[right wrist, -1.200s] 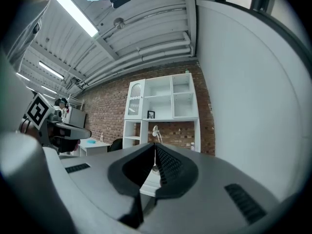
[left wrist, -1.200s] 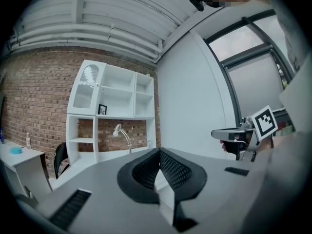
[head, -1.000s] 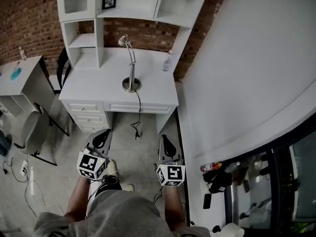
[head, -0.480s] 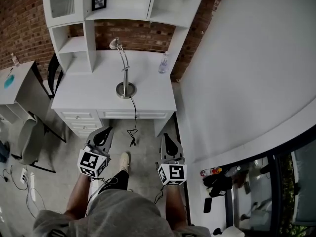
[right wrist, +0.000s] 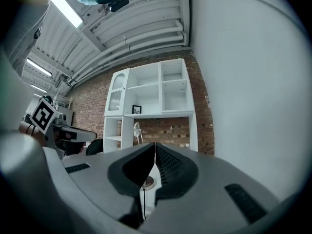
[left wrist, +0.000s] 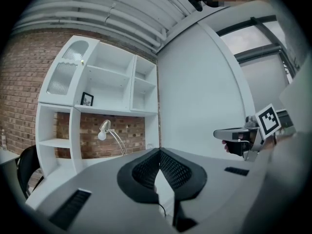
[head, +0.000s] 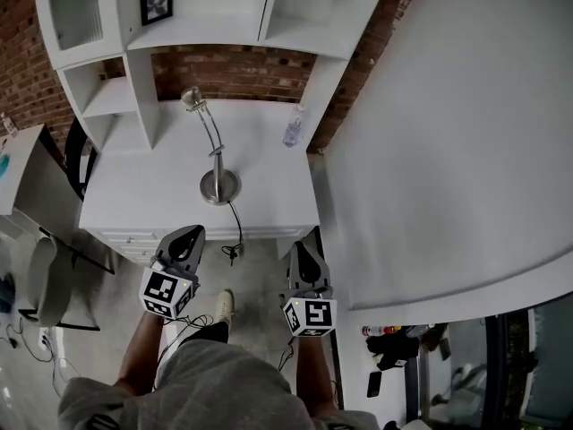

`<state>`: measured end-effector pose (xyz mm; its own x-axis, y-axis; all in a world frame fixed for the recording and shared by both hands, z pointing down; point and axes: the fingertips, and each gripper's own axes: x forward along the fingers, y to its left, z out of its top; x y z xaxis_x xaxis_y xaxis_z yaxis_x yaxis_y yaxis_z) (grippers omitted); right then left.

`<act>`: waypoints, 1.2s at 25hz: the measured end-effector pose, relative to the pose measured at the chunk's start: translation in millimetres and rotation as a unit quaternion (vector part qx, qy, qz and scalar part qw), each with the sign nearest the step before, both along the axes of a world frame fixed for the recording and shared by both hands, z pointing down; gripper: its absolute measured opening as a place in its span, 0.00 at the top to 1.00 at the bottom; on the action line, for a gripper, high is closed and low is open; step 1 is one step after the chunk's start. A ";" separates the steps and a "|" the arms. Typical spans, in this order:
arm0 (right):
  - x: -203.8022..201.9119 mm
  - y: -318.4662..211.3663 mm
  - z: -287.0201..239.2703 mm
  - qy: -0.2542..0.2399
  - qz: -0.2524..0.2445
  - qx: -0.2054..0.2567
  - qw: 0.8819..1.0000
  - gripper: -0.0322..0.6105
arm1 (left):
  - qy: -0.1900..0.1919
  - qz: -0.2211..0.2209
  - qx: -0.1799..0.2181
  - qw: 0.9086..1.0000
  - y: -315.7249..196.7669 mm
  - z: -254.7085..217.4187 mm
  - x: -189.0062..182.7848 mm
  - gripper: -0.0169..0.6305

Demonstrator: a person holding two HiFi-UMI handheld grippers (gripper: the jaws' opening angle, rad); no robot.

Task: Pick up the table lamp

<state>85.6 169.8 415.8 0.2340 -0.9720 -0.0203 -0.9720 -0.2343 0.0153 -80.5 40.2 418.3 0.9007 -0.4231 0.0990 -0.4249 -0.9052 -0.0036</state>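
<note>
**Item: table lamp (head: 216, 155), one, upright mid-desk (head: 152, 200), not yet reached.**
Its cord trails off the front edge, so it is likely plugged in below. The left gripper (head: 185, 236) and right gripper (head: 300, 249), two in all, are level and short of the desk. Both have jaws pressed together and empty, presumably because nothing is in reach. Also present: one bottle (head: 293, 131), seemingly clear, and one framed picture (head: 157, 3).

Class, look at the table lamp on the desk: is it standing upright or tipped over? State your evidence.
Upright. The table lamp has its round base flat on the white desk, stem rising to the head.
</note>
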 end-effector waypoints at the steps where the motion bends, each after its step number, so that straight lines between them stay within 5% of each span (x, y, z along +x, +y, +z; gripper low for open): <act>1: 5.2 -10.5 -0.4 0.000 0.000 -0.001 1.000 0.91 | 0.000 0.000 -0.002 1.000 -10.8 0.4 5.7 0.97; 13: 44.8 -116.1 12.4 -0.007 0.001 -0.012 1.000 0.91 | -0.004 0.005 -0.012 1.000 -112.3 21.5 50.7 0.97; 30: 78.3 -202.8 33.4 -0.008 -0.035 -0.042 0.998 0.91 | -0.011 -0.011 -0.031 0.999 -175.0 48.6 87.9 0.97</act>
